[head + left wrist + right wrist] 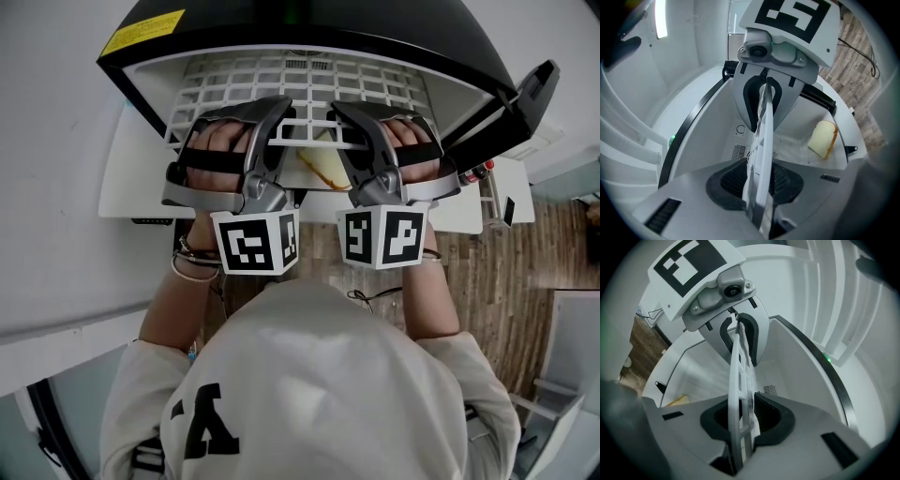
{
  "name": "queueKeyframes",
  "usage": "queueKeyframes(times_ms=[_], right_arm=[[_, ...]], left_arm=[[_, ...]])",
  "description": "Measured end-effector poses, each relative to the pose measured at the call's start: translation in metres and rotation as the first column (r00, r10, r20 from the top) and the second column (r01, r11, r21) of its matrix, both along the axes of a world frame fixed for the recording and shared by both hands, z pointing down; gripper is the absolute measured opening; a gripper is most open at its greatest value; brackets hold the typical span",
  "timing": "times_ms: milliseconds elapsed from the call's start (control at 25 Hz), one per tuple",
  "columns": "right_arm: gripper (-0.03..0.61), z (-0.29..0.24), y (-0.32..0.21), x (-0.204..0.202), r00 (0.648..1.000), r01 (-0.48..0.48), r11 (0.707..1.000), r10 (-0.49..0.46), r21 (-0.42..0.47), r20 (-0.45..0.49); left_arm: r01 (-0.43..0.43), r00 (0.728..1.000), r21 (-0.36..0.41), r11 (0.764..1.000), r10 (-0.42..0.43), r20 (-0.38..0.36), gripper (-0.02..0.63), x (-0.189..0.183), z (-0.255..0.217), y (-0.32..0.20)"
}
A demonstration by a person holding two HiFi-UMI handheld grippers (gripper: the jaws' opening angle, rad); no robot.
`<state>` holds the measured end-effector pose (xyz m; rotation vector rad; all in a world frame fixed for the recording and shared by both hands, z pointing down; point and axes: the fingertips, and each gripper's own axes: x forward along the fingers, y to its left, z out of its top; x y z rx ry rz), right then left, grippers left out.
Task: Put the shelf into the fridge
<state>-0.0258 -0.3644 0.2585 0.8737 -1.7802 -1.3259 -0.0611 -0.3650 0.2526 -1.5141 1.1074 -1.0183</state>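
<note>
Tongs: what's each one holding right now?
Left tongs: closed on the shelf.
Right tongs: closed on the same shelf.

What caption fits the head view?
Left gripper and right gripper hold the shelf by its near edge inside the open fridge, above bread.

Cream hooded sweatshirt [319,375] bearing a black printed letter [208,422]; thin bracelets [192,264] on the left wrist. Grey metal left gripper [281,112] and right gripper [343,114] each carry a black strap [214,159] and white black-marked cube [255,242].

Right tongs [743,422] tight on white shelf [739,371]
</note>
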Motion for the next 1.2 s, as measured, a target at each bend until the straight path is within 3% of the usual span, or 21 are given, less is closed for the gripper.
queueKeyframes(times_ms=[1200], right_arm=[[0.084, 0.001, -0.019, -0.001, 1.0, 0.002, 1.0, -0.002, -0.004, -0.001]], left_arm=[[0.003, 1.0, -0.014, 1.0, -0.003, -0.007, 0.084, -0.001, 0.001, -0.02]])
